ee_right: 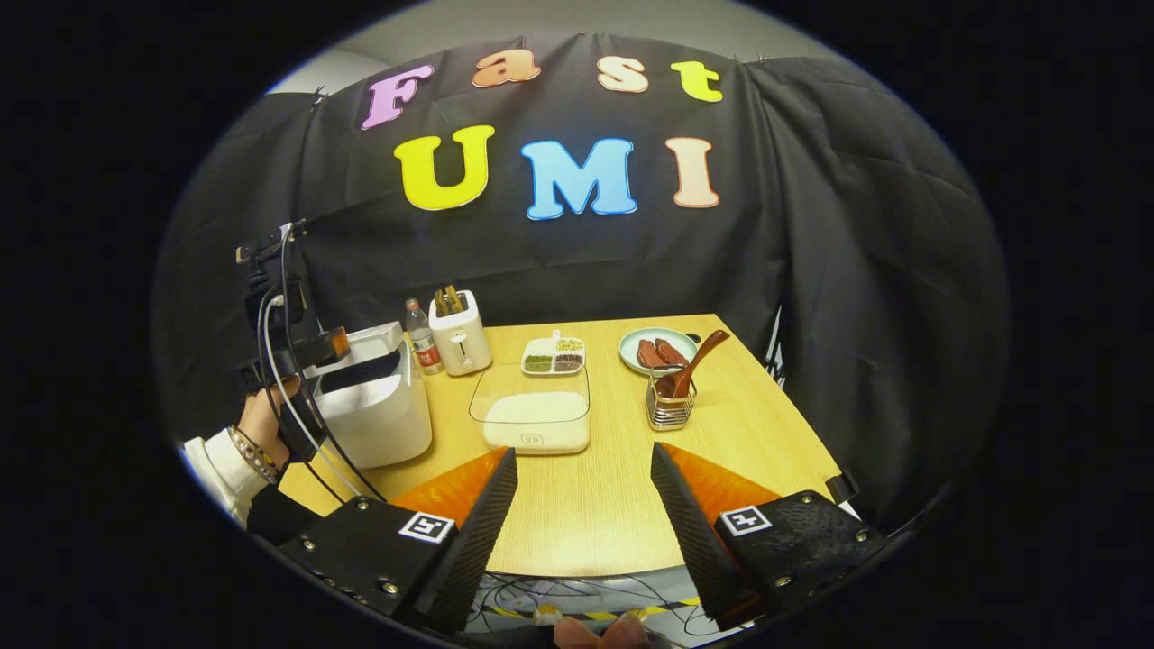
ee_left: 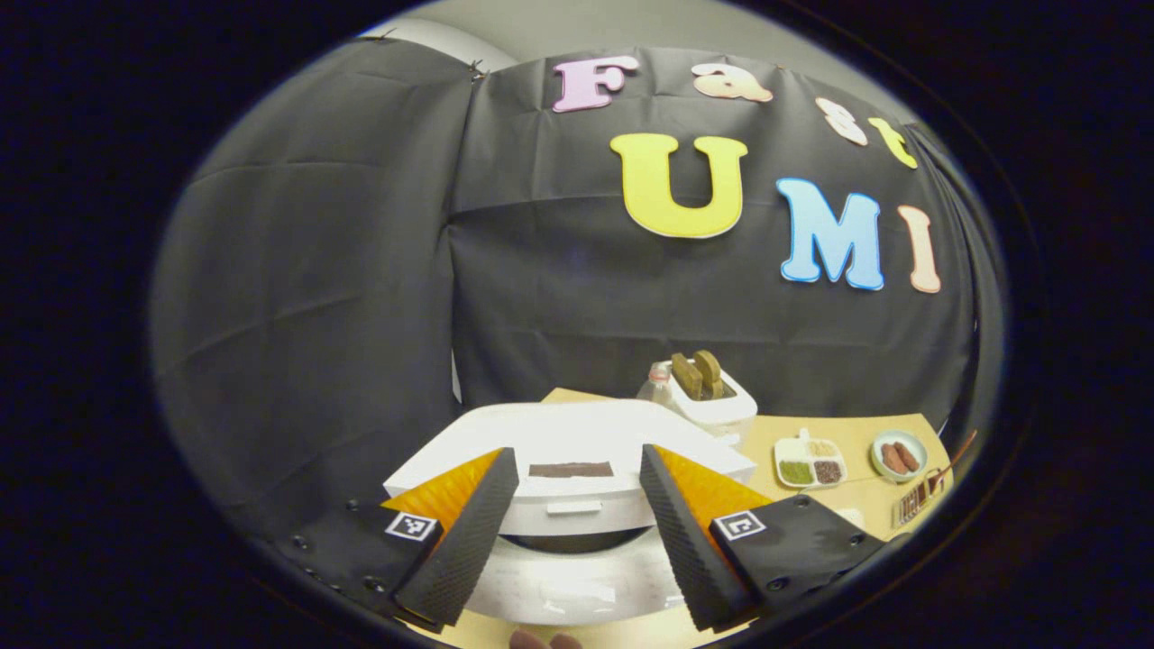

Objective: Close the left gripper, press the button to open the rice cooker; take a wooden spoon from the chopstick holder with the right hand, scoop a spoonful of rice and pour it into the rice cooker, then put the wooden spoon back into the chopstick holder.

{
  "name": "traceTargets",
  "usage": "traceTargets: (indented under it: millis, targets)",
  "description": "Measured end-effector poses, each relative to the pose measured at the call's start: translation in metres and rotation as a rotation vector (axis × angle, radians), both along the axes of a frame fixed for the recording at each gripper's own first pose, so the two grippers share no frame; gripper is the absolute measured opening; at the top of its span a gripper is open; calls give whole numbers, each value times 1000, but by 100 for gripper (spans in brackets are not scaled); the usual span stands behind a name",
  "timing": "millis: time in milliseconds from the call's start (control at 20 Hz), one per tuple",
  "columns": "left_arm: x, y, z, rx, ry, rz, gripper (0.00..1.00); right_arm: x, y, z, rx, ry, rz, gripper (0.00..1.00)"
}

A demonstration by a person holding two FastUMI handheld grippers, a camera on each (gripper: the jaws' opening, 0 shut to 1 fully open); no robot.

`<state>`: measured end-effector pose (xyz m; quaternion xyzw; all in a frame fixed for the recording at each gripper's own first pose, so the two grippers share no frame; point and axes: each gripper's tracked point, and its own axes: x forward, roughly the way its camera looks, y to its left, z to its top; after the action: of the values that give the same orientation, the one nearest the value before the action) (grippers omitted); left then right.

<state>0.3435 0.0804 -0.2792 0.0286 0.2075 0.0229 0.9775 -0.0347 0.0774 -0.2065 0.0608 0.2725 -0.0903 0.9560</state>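
Setting: black cloth walls close the booth behind and on both sides of a pale wooden bench (ee_right: 595,505); its right edge runs close to the drape at the right of the right gripper view.
Rice cooker: white rice cooker (ee_right: 374,410) at the bench's left edge, lid raised; in the left gripper view it sits at lower centre (ee_left: 568,451), between the fingers.
Left hand-held gripper: fingers spread wide (ee_left: 577,532), nothing between them; seen at far left of the right gripper view, above a person's hand (ee_right: 261,419).
Right hand-held gripper: fingers spread (ee_right: 584,532), empty, over the bench's near edge.
Wooden spoon: wooden spoon (ee_right: 694,361) leaning in the wire chopstick holder (ee_right: 670,410), right of centre.
Rice: clear lidded container of rice (ee_right: 534,419), centre of bench, just left of the holder.
Open room: bare bench between container, holder and near edge.
Back row: bottle (ee_right: 419,338), toaster (ee_right: 460,338), divided dish (ee_right: 553,356), plate (ee_right: 658,350).
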Motion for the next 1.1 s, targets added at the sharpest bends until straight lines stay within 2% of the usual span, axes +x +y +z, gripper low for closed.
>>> traceTargets:
  millis: [250,300,350,400,650,800,850,1050,1100]
  targets:
    - [-19,-2,-39,-9,63,17,96,-11,-4,-7,7,24,-18,92]
    - [-26,-2,-59,-23,121,25,95,-11,-4,-7,13,27,-22,92]
    - [-28,-1,-58,-16,94,20,94,-12,-4,-9,16,30,-26,92]
    - [-18,-1,-65,-4,107,9,99,-13,-4,-9,17,30,-27,92]
    - [-27,-2,-55,-29,111,-10,96,-11,-6,-2,36,7,-40,92]
    - [-36,2,-39,-122,117,12,100,-10,-14,4,28,-18,-53,92]
    - [-39,3,-28,-143,101,16,96,-10,-16,5,28,-22,-58,92]
    - [-63,-22,39,-131,-2,-80,100,-10,-33,16,13,-52,-75,92]
    - [-73,-33,60,-139,-31,-112,98,-10,-39,21,5,-64,-84,92]
